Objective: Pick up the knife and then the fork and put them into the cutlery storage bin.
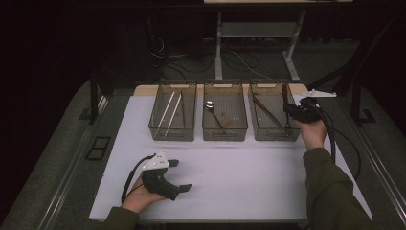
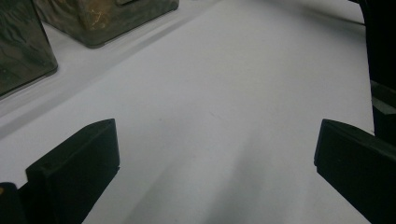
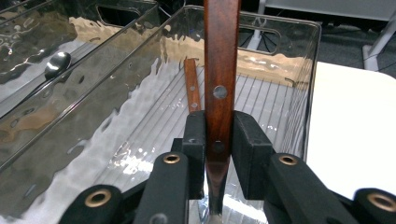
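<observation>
Between right gripper (image 3: 219, 154) fingers: wooden-handled utensil (image 3: 220, 70)

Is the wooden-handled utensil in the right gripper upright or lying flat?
Upright: the wooden handle rises between the right gripper pads, over the bin.

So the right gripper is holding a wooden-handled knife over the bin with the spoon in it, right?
Not quite. The right gripper is holding the wooden-handled knife, but over the right bin, not the one with the spoon. The spoon lies in the middle bin next to it. The high view shows this, and the right gripper view shows the spoon off in the neighbouring bin.
</observation>
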Tool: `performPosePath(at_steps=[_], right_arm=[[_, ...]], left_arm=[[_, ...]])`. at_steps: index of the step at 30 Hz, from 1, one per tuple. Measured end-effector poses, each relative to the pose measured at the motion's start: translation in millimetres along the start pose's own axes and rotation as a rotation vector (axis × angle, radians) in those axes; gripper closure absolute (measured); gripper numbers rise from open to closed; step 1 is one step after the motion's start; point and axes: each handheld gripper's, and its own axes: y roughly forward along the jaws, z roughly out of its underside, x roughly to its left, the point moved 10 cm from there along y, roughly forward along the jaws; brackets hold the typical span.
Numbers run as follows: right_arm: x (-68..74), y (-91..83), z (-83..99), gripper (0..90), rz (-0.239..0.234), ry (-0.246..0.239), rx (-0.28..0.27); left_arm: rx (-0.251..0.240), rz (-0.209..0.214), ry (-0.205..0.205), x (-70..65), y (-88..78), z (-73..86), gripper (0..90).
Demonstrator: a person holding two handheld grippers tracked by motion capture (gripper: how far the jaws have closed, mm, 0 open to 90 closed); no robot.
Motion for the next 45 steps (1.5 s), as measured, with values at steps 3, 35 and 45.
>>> performPosePath(at_steps=[3,35,45], right_arm=[[0.4,0.3,-0.1,65.0,-0.017,0.02,0.0],[43.2,-41.6,-8.5,19.7,-0.216,-0.025,-0.016],[64.3,-57.5,3.4,17.7,-0.255,-0.083,-0.025]], left_arm=[[0.001,0.0,0.001,-0.3,0.1,0.0,0.0],[0.005,-0.005,-0.007,4.7,2.2,-1.9,0.0],[0.002,-0.009,-0.007,6.3,0.8,-2.3,0.0]])
